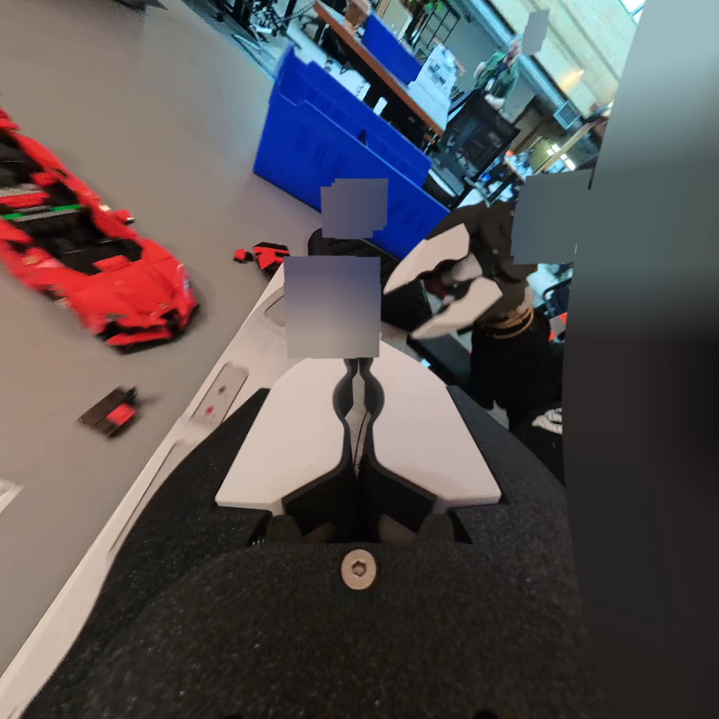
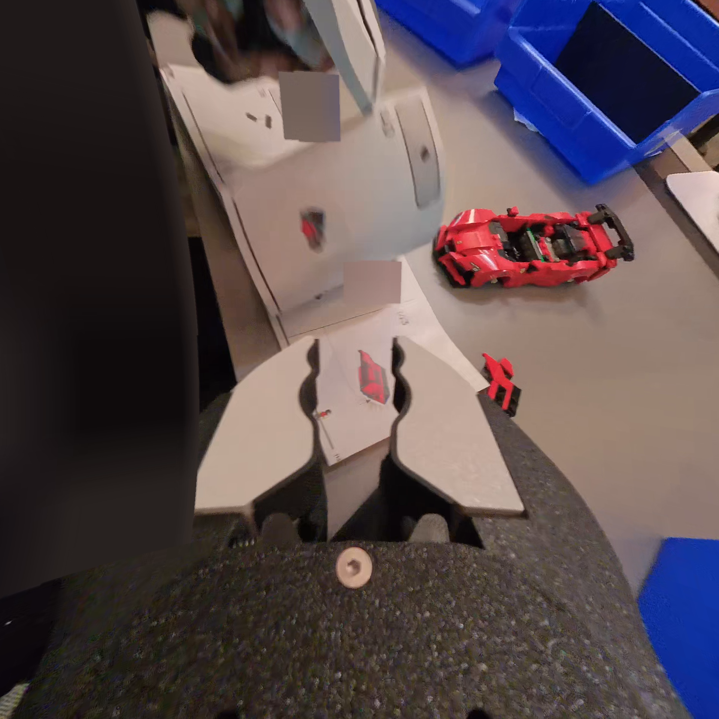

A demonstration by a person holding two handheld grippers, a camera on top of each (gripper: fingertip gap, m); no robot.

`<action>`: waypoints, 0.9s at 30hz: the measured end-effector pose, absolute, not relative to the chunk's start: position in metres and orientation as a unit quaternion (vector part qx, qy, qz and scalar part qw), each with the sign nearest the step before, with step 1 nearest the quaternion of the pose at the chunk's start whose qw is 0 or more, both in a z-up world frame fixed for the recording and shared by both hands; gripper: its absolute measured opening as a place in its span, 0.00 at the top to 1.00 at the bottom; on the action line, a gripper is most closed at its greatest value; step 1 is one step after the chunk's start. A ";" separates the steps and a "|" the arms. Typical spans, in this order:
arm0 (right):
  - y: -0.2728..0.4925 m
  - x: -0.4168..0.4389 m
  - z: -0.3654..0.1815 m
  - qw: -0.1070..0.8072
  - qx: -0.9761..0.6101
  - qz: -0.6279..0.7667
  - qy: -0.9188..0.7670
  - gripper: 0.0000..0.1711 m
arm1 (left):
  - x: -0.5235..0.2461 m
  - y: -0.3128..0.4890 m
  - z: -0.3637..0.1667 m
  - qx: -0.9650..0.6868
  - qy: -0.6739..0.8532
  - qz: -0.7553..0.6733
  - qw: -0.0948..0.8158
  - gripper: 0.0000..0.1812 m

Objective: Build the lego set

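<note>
Holding a page of the booklet (image 1: 249, 373) pinched tight, my left gripper (image 1: 358, 365) was busy. My right gripper (image 2: 355, 350) was open and empty, nearer the small red piece (image 2: 500, 383), just to its right; the red car (image 2: 529, 249) sat farther off, lying sideways on the table (image 2: 583, 428).

The counter (image 2: 583, 389) is smooth, matt grey. The red toy car (image 2: 533, 253) at the right of the right wrist view is glossy plastic, as are the blue bins (image 2: 583, 101) in the upper right. The instruction booklet (image 2: 350, 218) is thin paper with a slight sheen. Both grippers' fingers (image 2: 447, 428) are matt pale plastic on a rough, speckled black body (image 2: 350, 642) with a metal screw (image 2: 353, 567).
</note>
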State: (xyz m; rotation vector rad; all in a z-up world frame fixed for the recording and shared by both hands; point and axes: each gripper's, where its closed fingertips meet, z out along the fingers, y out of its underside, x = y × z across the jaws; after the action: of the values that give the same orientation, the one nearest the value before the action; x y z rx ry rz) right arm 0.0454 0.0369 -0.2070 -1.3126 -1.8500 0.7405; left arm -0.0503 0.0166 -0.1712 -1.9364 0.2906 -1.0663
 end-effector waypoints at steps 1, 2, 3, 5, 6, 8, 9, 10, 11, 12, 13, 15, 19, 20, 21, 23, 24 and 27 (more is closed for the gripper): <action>0.039 0.041 -0.208 0.369 -0.510 0.277 -0.726 0.85 | -0.064 0.007 -0.168 -0.788 0.118 -0.414 0.439 1.00; 0.038 0.034 -0.211 0.363 -0.508 0.270 -0.733 0.89 | -0.081 -0.002 -0.167 -0.799 0.116 -0.393 0.439 1.00; 0.036 0.026 -0.215 0.349 -0.508 0.266 -0.741 0.91 | -0.097 -0.012 -0.167 -0.812 0.115 -0.371 0.435 1.00; 0.025 0.004 -0.225 0.315 -0.509 0.271 -0.753 0.93 | -0.132 -0.030 -0.171 -0.838 0.101 -0.326 0.427 1.00; 0.018 -0.010 -0.229 0.300 -0.512 0.283 -0.753 0.94 | -0.147 -0.037 -0.173 -0.847 0.091 -0.308 0.423 1.00; 0.007 -0.041 -0.236 0.273 -0.529 0.319 -0.737 0.97 | -0.173 -0.049 -0.184 -0.869 0.074 -0.274 0.404 1.00; 0.002 -0.055 -0.241 0.258 -0.538 0.336 -0.729 0.99 | -0.182 -0.054 -0.192 -0.880 0.070 -0.256 0.394 1.00; 0.001 -0.067 -0.245 0.248 -0.546 0.349 -0.720 1.00 | -0.189 -0.059 -0.200 -0.889 0.068 -0.242 0.382 1.00; 0.001 -0.076 -0.248 0.240 -0.556 0.360 -0.710 1.00 | -0.193 -0.063 -0.207 -0.896 0.066 -0.233 0.371 1.00; -0.001 -0.083 -0.249 0.229 -0.558 0.384 -0.699 1.00 | -0.197 -0.068 -0.213 -0.902 0.064 -0.224 0.363 1.00; -0.007 -0.088 -0.246 0.215 -0.550 0.422 -0.688 1.00 | -0.202 -0.073 -0.219 -0.909 0.061 -0.210 0.355 1.00; -0.013 -0.092 -0.242 0.190 -0.545 0.478 -0.662 1.00 | -0.214 -0.083 -0.230 -0.923 0.058 -0.176 0.338 1.00; -0.018 -0.093 -0.236 0.159 -0.527 0.531 -0.643 1.00 | -0.228 -0.096 -0.246 -0.940 0.058 -0.138 0.305 1.00; -0.016 -0.094 -0.235 0.162 -0.530 0.536 -0.637 1.00 | -0.232 -0.098 -0.252 -0.947 0.058 -0.122 0.292 1.00; -0.016 -0.093 -0.235 0.157 -0.530 0.536 -0.638 1.00 | -0.242 -0.101 -0.260 -0.957 0.057 -0.088 0.271 1.00; -0.018 -0.091 -0.242 0.142 -0.533 0.520 -0.652 1.00 | -0.258 -0.107 -0.272 -0.970 0.056 -0.037 0.235 1.00; -0.019 -0.091 -0.246 0.137 -0.536 0.508 -0.660 1.00 | -0.256 -0.107 -0.274 -0.970 0.057 -0.040 0.231 1.00; -0.023 -0.093 -0.261 0.131 -0.542 0.458 -0.692 1.00 | -0.252 -0.099 -0.268 -0.965 0.059 -0.032 0.253 1.00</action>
State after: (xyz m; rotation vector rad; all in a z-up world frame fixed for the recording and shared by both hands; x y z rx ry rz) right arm -0.0929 -0.0233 -0.2610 -1.5741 -2.0097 1.3313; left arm -0.2522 -0.0995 -0.2678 -2.6245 0.1611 -0.0873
